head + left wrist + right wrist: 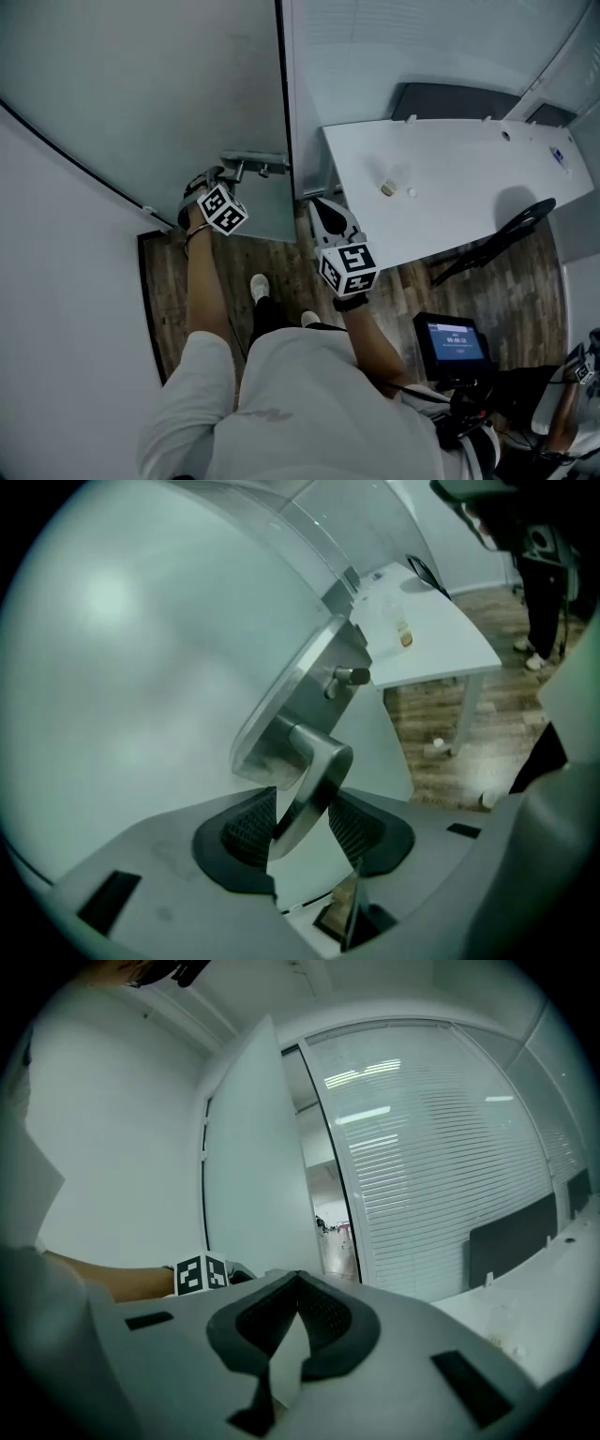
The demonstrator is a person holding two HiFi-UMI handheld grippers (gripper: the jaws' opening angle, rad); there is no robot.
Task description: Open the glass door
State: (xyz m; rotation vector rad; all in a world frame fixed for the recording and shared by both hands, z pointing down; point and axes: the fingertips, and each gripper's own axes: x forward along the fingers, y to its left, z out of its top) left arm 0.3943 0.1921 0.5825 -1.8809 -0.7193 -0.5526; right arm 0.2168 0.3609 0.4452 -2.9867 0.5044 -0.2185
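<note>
Left gripper (305,822), jaws apart and loosely straddling the lever handle (319,771) of the glass door (141,667), which stands ajar with a doorway gap (330,1213) showing beside it; right gripper (298,1288) is closed and empty; a wider swing apparently remains.

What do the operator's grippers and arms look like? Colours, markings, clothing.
The left gripper and right gripper both have light grey shells, black ribbed pads and small black rectangular slots. Each carries a marker cube with black-and-white squares. The arms are bare below short white sleeves. A dark band sits on the right wrist. No cables show on the grippers.
</note>
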